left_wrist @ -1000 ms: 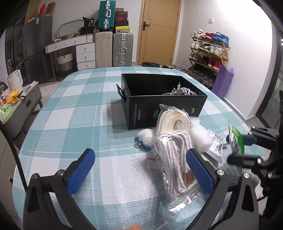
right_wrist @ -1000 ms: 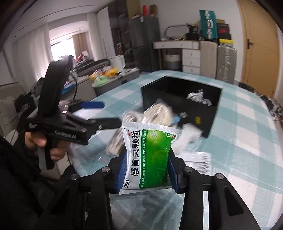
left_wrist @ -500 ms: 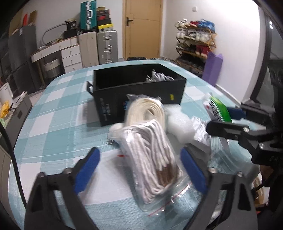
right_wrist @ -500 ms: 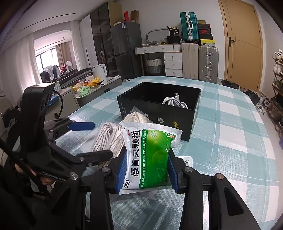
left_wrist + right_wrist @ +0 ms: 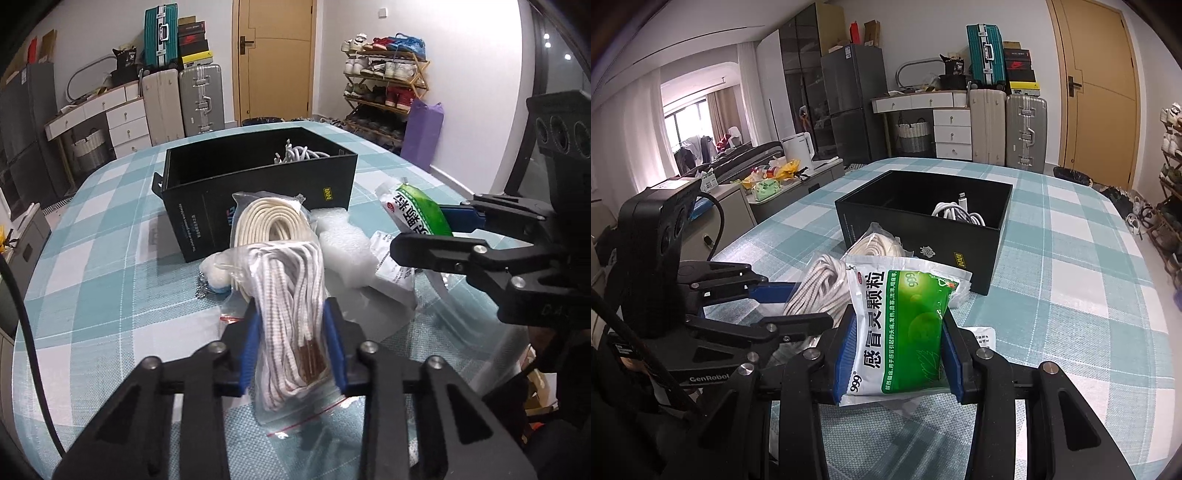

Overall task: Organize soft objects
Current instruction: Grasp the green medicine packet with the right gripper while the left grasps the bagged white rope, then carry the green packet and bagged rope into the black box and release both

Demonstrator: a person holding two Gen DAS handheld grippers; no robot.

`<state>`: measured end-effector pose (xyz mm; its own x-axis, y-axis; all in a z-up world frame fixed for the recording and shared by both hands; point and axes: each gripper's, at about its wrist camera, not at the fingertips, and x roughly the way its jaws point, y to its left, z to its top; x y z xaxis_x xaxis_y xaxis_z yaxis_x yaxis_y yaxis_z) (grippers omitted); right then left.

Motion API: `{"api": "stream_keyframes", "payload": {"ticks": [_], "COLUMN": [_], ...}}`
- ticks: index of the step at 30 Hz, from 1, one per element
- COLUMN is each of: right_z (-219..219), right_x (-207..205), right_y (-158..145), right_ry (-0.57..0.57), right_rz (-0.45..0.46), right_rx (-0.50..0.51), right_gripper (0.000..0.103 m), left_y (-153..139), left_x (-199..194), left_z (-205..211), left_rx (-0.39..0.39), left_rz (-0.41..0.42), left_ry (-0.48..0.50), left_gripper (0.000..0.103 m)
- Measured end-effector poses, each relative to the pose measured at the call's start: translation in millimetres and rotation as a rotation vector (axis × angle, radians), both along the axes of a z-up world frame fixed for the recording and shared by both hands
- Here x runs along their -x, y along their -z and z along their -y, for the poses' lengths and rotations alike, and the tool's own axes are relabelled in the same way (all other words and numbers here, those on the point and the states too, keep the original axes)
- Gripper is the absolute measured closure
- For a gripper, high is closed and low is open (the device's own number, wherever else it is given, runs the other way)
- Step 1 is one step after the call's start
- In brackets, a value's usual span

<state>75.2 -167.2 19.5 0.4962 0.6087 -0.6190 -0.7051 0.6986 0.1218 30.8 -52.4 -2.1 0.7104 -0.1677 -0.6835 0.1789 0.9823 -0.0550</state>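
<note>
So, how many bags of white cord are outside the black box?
2. One bag of striped cord is clamped in the left hand-held gripper; one cream coil bag lies against the black box. Others may be hidden.

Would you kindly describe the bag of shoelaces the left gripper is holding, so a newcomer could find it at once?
Start at the black box on the checked tablecloth; a pile of soft packets lies at its near side. Nearest the camera, the left gripper pinches a clear zip bag of white laces. Unlike the cream coil behind it, its laces are thin, loose, brown-tipped.
</note>
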Motion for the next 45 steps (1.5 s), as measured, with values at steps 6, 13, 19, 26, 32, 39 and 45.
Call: {"api": "stream_keyframes", "payload": {"ticks": [6,13,19,26,32,39,45], "right_z": [0,3,4,5,4,-2,-12], "right_x": [2,4,4,-3,-13,-30,-43], "right_y": [-4,-12,-24,-42,-57,-67,-68], "right_ry": [0.005,0.013,0.021,0.043,0.063,0.071,0.062], "right_rz": [0.021,0.045,0.062,0.082,0.096,0.101,0.095], "right_rx": [-0.011,-0.032,-0.062,-0.114,-0.139,-0.153,-0.147], "right_gripper": [0.061,0.062,0.062,0.062,0.062,0.062,0.062], "left_y": [-6,-23,-37,-55,-66,-72,-73], "left_x": [3,9,7,-1,-13,-31,-43], "left_z": [-5,-18,-29,-40,-46,-48,-51], "left_rx": [0.031,0.071,0.083,0.087,0.080,0.070,0.076], "left_rz": [0.017,0.064,0.104,0.145,0.173,0.184,0.187], "left_ry": [-0.003,-0.027,-0.055,-0.084,-0.094,-0.091,-0.099], "left_gripper": [0.075,0.075,0.075,0.075,0.075,0.075,0.075]}}
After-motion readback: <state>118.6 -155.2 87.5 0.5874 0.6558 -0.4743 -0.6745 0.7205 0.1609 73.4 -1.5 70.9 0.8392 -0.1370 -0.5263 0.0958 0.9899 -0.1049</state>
